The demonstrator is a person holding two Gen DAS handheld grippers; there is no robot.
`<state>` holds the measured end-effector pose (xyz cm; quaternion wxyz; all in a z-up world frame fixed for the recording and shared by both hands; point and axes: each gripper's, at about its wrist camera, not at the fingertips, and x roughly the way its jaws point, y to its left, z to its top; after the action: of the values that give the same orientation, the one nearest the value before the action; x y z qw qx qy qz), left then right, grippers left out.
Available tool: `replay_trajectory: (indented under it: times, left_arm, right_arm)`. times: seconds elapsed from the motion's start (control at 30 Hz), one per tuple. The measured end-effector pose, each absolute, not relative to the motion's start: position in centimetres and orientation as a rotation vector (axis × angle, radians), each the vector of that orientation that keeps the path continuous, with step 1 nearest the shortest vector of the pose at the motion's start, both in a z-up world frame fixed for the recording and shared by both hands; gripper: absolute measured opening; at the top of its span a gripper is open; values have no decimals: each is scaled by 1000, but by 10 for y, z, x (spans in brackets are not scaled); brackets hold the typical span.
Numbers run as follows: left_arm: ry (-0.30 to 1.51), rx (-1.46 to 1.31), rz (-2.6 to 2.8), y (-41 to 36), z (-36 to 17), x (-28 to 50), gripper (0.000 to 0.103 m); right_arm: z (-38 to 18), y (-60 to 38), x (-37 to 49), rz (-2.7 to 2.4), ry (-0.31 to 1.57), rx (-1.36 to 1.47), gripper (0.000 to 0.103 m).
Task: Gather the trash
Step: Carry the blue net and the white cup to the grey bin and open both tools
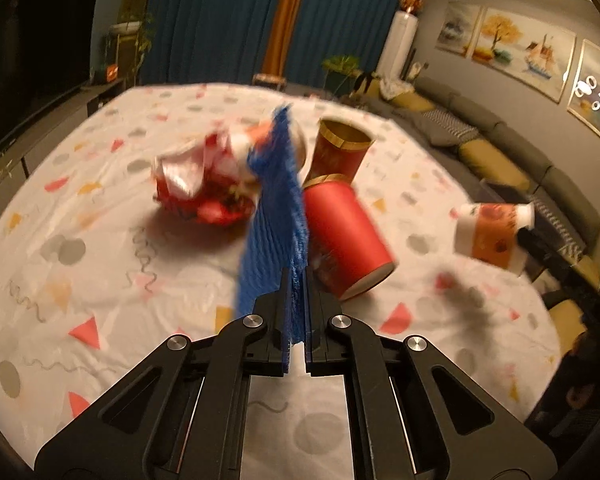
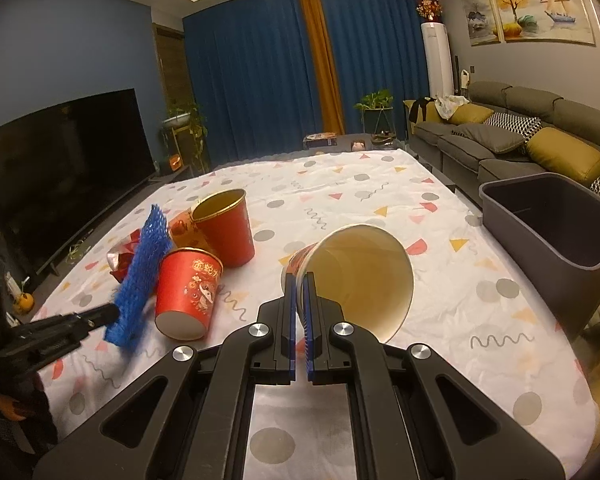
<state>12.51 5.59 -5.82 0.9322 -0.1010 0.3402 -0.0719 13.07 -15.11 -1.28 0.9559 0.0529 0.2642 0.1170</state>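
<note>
Pictured mid-cleanup: left gripper [image 1: 296, 304] clamped on blue mesh [image 1: 276, 208], right gripper [image 2: 299, 308] pinched on the rim of a paper cup [image 2: 360, 276], both lifted off the table [image 2: 440, 320]. Left of the cup: two red cups [image 2: 188, 292] and a crumpled wrapper [image 1: 204, 188], uncollected. Right of it: a grey bin [image 2: 548, 256], seemingly empty. Most of the job judged undone.

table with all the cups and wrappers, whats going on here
Someone with two handheld grippers is clearing trash off the table. The left gripper is shut on a blue foam net; the right gripper pinches the rim of a white paper cup. Two red cups and a crumpled wrapper still lie there. A grey bin waits at the right edge.
</note>
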Motion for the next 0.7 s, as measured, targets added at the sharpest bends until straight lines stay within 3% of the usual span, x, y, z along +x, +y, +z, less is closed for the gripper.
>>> replay_trajectory:
  times: [0.7]
  left_arm:
    - [537,-130,-250,-7,3,119,4]
  right_arm:
    - [15,-187,110,200,443,135,4]
